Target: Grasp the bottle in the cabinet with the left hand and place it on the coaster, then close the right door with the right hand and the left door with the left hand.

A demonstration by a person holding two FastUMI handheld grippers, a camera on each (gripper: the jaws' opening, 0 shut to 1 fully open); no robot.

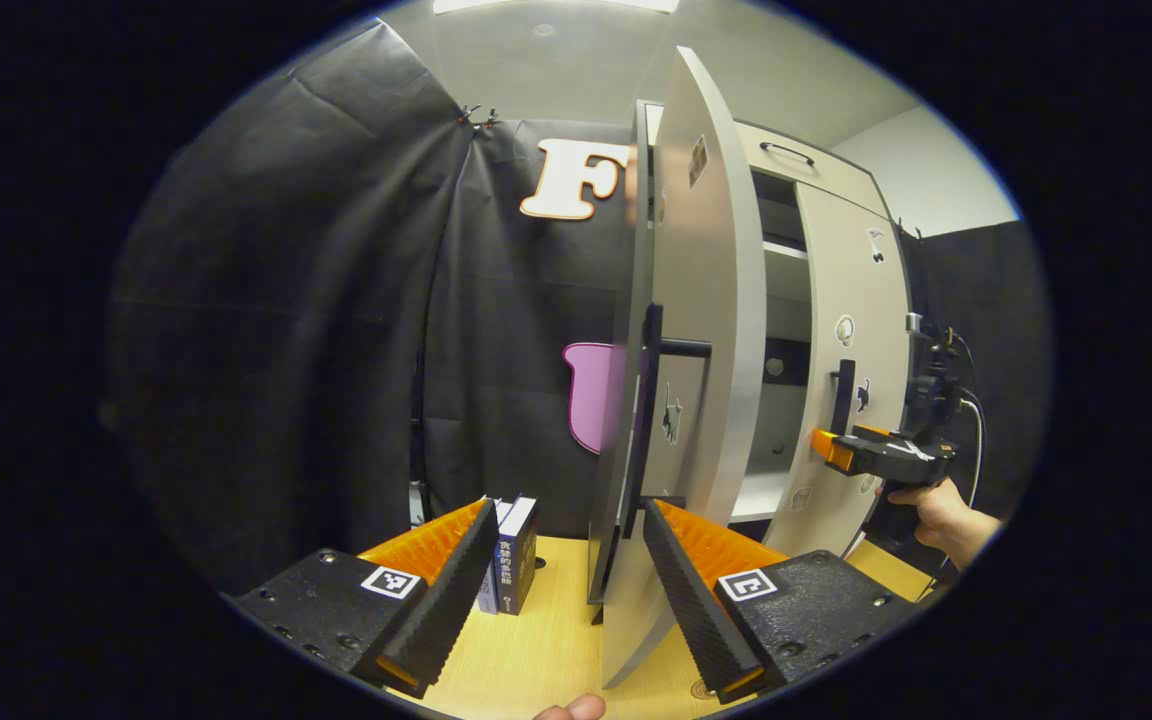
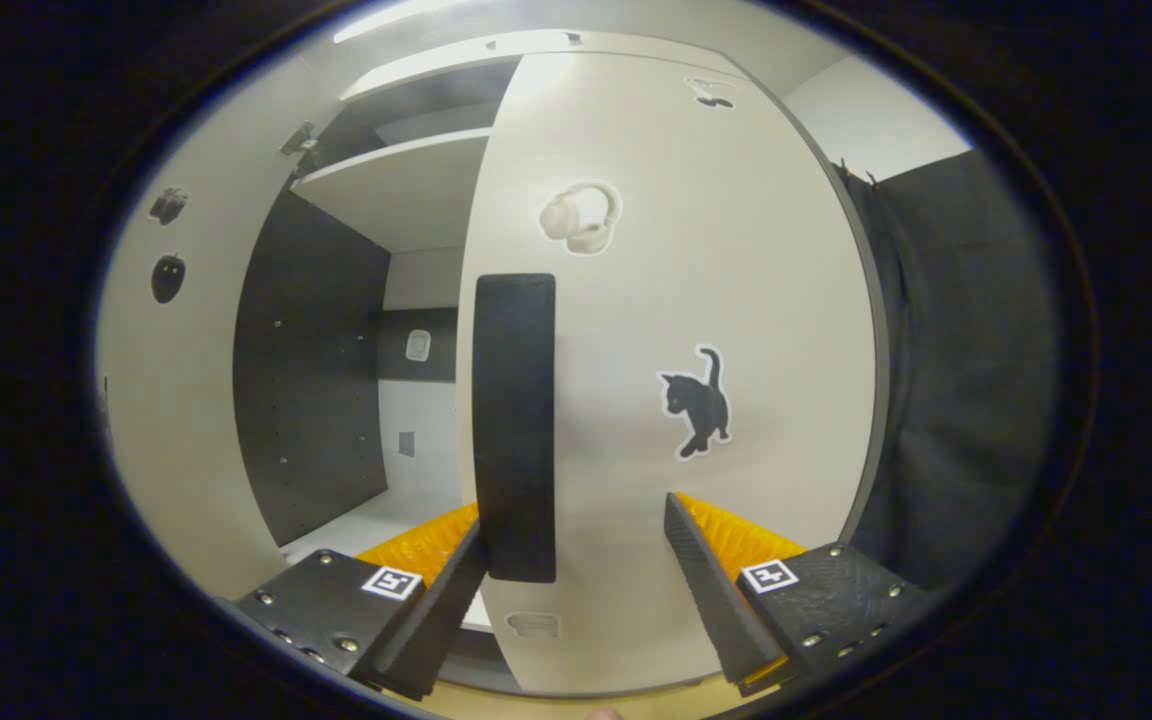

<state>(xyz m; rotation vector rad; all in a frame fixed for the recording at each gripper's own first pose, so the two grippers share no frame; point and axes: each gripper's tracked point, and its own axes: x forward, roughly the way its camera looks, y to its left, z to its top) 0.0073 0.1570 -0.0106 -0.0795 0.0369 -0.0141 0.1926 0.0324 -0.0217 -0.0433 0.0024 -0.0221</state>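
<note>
Your right door [image 2: 676, 380] stands nearly shut, and your right gripper [image 2: 576, 590] is spread open against its face, one finger [image 2: 436, 610] beside the handle [image 2: 514, 430]. The left door [image 1: 706, 350] stands wide open, edge-on between the parted fingers of your left gripper [image 1: 566, 590]. Books [image 1: 511, 555] stand on the desk [image 1: 546, 640] near its back edge.

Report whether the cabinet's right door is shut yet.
Not shut. The right door stands ajar, the shelf showing past its edge; the right hand-held gripper is at its handle.
</note>
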